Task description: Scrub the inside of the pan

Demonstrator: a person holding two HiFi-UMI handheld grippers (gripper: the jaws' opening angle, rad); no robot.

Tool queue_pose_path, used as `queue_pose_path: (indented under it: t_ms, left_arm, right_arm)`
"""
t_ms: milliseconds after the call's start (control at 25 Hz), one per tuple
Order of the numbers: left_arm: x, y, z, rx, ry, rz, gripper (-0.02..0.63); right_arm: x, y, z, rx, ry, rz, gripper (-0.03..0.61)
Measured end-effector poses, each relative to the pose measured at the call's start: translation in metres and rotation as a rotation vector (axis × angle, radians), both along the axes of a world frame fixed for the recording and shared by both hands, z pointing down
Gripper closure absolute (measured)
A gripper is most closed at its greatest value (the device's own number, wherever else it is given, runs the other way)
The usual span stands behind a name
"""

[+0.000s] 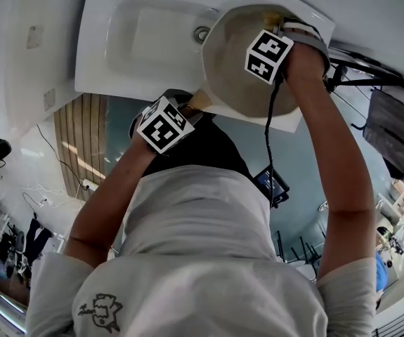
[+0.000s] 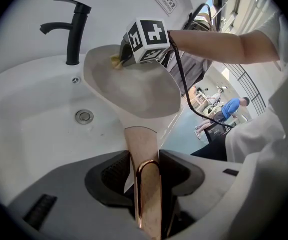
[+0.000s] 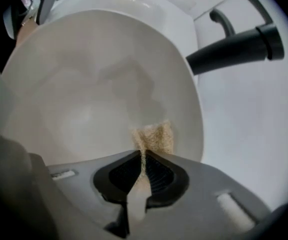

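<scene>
A cream pan is held tilted over the white sink. My left gripper is shut on the pan's handle, whose copper-coloured end runs back between the jaws of this left gripper. The pan's inside faces up and looks bare and pale. My right gripper reaches into the pan at its far rim, near the tap. It is shut on a thin yellow-tan scrub pad, which lies against the pan's inner wall just ahead of the right gripper. The same pad shows in the left gripper view.
A black tap stands behind the sink, its spout close to the pan's rim. The drain lies in the basin under the pan. A black cable hangs from the right gripper. People are far off in the room.
</scene>
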State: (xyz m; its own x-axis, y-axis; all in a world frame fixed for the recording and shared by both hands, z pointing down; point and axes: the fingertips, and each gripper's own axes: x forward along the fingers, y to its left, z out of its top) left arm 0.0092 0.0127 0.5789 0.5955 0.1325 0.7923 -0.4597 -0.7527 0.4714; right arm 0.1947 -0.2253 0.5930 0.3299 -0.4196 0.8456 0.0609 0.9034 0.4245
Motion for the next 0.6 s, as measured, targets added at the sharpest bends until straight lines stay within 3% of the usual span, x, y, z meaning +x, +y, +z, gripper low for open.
queue_pose_path:
  t_ms: [120, 240, 600]
  left_arm:
    - [-0.001, 0.000, 0.001, 0.001, -0.001, 0.000, 0.433]
    - [-0.001, 0.000, 0.001, 0.003, -0.005, -0.001, 0.432]
    - [-0.003, 0.001, -0.002, 0.031, -0.037, -0.002, 0.431]
  right_arm:
    - [-0.024, -0.007, 0.000, 0.083, -0.088, -0.088, 0.554]
    - [-0.034, -0.009, -0.009, 0.128, -0.145, -0.106, 0.554]
    - [-0.044, 0.023, -0.009, 0.073, -0.222, -0.099, 0.552]
